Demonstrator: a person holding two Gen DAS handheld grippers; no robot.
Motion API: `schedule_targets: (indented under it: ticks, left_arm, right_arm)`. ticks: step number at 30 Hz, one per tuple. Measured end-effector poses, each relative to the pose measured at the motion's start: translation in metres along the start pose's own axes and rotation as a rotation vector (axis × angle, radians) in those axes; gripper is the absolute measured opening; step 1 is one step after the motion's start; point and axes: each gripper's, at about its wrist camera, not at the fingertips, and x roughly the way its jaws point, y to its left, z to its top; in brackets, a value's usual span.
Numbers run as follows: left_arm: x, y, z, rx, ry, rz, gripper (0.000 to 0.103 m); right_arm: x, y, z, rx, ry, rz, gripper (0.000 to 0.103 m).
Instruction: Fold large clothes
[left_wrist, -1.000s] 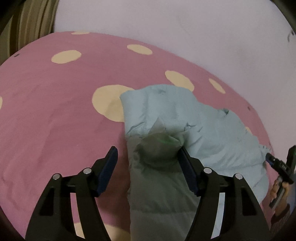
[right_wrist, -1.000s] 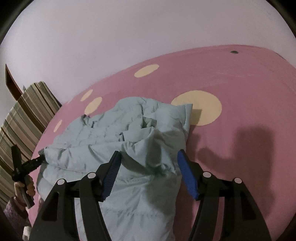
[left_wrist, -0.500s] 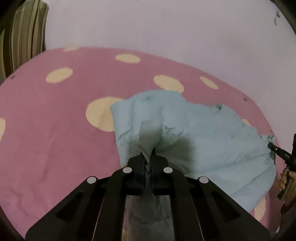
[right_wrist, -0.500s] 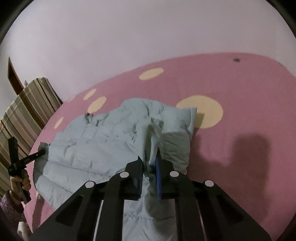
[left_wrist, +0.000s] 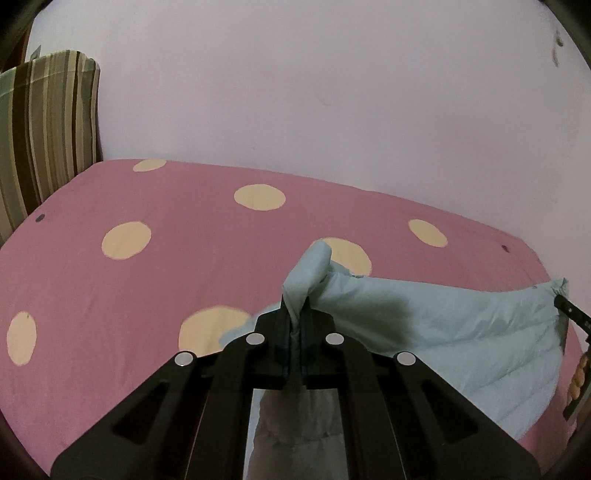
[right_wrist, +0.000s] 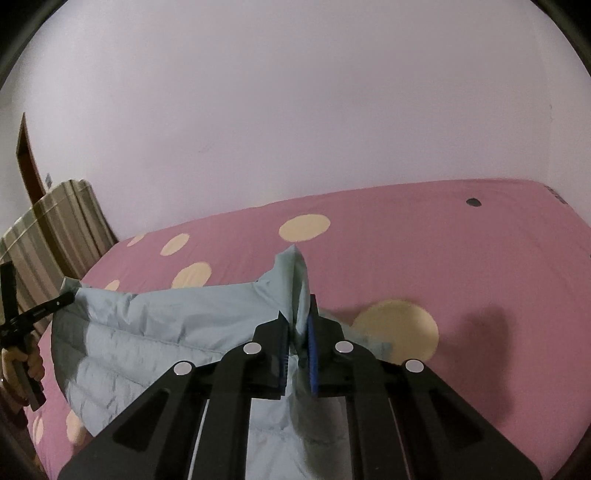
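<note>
Grippers lift a pale blue padded jacket (left_wrist: 424, 332) off a pink spotted bed (left_wrist: 147, 280)

Both sets of jaws are clamped on the garment's near edge: the left gripper (left_wrist: 295, 325) pinches one bunched corner, the right gripper (right_wrist: 297, 332) another, blue pads pressed into the fabric. The jacket hangs between the two tools like a sheet, its long axis running from one gripper to the other, its top edge taut and its lower part sagging towards the bed. Each hand is at its own corner, so neither is nearer to the whole. Spotted bedding lies open ahead of both tools, towards the wall (right_wrist: 295, 110), and judging by that, carrying the held edge forward and down together would lay the fold; a striped cushion (left_wrist: 44, 129) stands at the bed's left end
</note>
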Motion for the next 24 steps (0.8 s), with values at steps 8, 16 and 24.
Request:
schedule_targets:
  ticks: [8, 16, 24]
  left_arm:
    - [0.072, -0.014, 0.012, 0.058, 0.071, 0.115, 0.003]
    - [0.132, -0.008, -0.015, 0.069, 0.162, 0.2, 0.003]
    - [0.161, -0.007, -0.038, 0.072, 0.198, 0.225, 0.003]
  right_arm:
    - [0.072, -0.01, 0.014, 0.015, 0.072, -0.043, 0.008]
    - [0.133, -0.031, -0.014, 0.034, 0.204, -0.101, 0.008]
    - [0.161, -0.047, -0.037, 0.074, 0.273, -0.117, 0.008]
